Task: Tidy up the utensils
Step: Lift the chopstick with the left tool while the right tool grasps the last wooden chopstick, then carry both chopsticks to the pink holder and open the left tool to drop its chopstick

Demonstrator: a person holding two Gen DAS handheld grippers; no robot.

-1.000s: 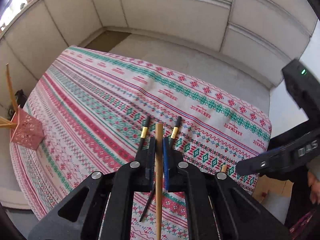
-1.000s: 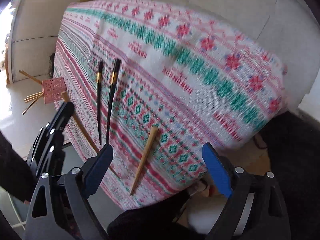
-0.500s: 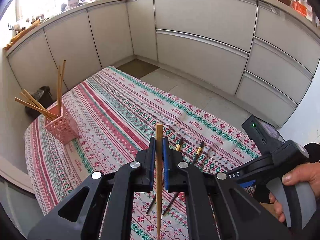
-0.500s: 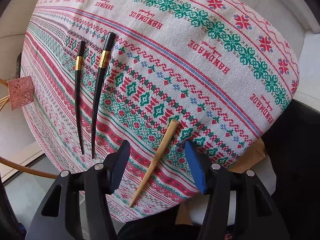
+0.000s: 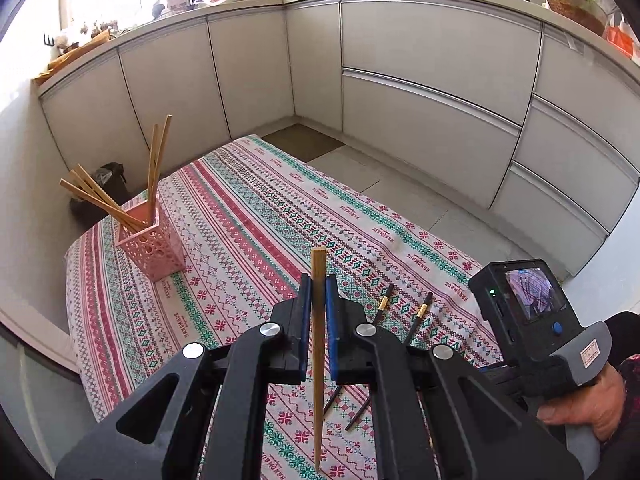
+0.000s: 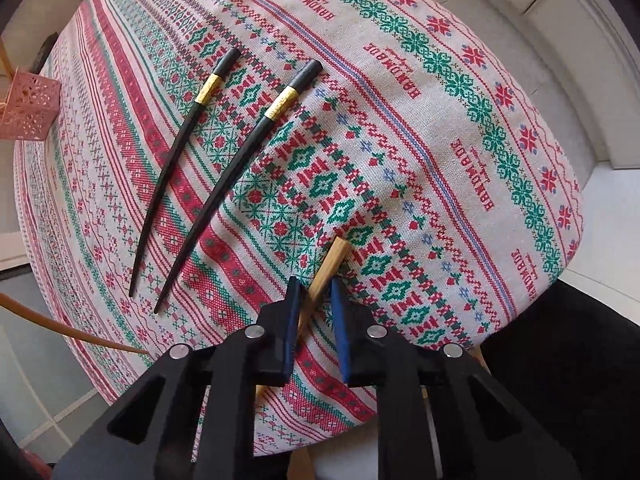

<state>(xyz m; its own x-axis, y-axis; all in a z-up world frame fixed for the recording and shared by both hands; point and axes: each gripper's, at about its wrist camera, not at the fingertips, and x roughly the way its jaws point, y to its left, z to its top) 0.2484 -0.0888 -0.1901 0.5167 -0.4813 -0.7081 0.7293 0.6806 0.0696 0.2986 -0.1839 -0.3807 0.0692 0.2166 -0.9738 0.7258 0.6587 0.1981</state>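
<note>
My left gripper (image 5: 317, 285) is shut on a wooden chopstick (image 5: 318, 344) and holds it above the patterned tablecloth (image 5: 248, 216). A pink lattice holder (image 5: 150, 240) with several wooden chopsticks stands at the table's left; it also shows in the right wrist view (image 6: 28, 110). Two black chopsticks with gold bands lie on the cloth (image 5: 384, 304) (image 6: 176, 156) (image 6: 248, 168). My right gripper (image 6: 314, 286) is low over the cloth, its jaws narrowly open on either side of another wooden chopstick (image 6: 328, 268) that lies there.
The right gripper's body with its small screen (image 5: 528, 300) is at the right of the left wrist view. Grey kitchen cabinets (image 5: 420, 92) curve behind the table. The table's near edge (image 6: 400, 396) is just below the right gripper.
My left gripper has lifted with the wooden chopstick, so the holder now appears ahead at left. My right gripper has come down over the lying wooden chopstick and its jaws have narrowed around it.
</note>
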